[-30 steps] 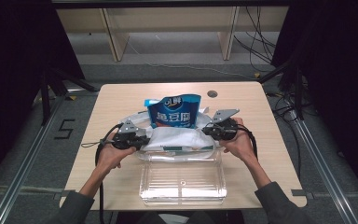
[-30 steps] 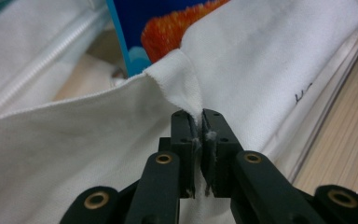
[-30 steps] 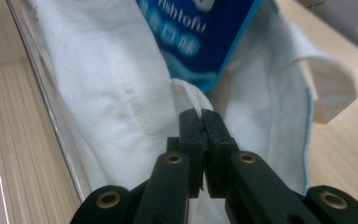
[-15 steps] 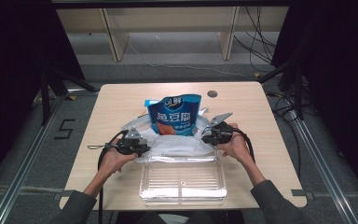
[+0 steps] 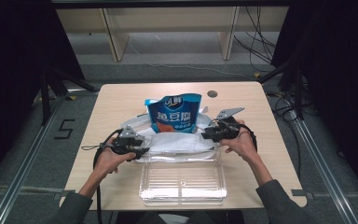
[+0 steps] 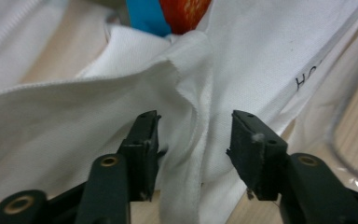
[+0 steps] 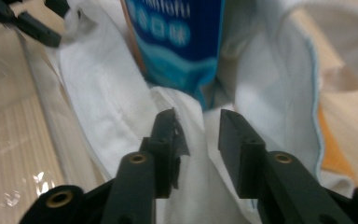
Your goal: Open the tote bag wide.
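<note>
On the pale wooden counter (image 5: 116,100), the left tool (image 5: 137,150), jaws just sprung apart, stands open over a fold of the white cloth bag (image 5: 179,141) holding the blue snack pouch (image 5: 173,113), behind the clear plastic tray (image 5: 183,182), while the right tool (image 5: 209,134), likewise just opened, straddles the bag's other edge.

Black two-jaw grippers (image 5: 142,150) (image 5: 206,135) with brass rivets, grey three-cornered plates, black cables; grey sleeves (image 5: 279,203).

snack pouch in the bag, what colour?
Blue, with white lettering and an orange patch; the pouch shows best in the high view.
</note>
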### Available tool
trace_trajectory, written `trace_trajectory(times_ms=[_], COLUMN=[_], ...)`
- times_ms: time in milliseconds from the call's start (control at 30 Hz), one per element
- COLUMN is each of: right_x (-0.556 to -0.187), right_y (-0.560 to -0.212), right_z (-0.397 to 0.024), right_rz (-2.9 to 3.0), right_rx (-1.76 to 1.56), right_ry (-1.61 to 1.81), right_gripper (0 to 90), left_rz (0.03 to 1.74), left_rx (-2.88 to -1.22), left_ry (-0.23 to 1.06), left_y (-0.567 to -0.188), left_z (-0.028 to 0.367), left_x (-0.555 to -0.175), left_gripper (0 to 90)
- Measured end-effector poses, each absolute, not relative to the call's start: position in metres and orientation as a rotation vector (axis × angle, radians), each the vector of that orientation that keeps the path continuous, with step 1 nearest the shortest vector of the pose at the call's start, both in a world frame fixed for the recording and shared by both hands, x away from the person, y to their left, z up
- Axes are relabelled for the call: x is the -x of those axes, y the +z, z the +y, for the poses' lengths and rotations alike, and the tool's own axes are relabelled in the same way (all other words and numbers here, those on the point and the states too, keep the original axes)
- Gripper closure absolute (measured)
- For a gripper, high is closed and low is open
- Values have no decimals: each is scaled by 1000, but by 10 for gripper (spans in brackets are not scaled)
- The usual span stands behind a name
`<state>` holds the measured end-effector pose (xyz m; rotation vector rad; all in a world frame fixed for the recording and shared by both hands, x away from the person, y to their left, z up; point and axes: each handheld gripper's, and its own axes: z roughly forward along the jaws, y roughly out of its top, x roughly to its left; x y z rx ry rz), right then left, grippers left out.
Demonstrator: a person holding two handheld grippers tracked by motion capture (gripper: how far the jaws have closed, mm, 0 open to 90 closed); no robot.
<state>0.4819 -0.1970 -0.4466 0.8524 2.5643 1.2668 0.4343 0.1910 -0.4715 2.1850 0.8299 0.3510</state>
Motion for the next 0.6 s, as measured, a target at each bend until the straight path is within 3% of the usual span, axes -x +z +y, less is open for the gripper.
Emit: trace_trajectory(times_ms=[100,267,600], right_x=[-479,-474,-499], right_y=[-436,-411,-419], right_z=[-199,-210,-206], right_rz=[2540,2442,2372], right_rx=[-842,-847,-893], right_ry=[1289,1334,1177], right_gripper=[631,584,640], left_rz=[842,865,1017], left_rx=[-2146,-2054,-1906], left_ry=[355,409,473], left_y=[-462,-436,-416], left_z=[195,219,240], left_x=[-431,-432,-467], left_gripper=[406,385,379])
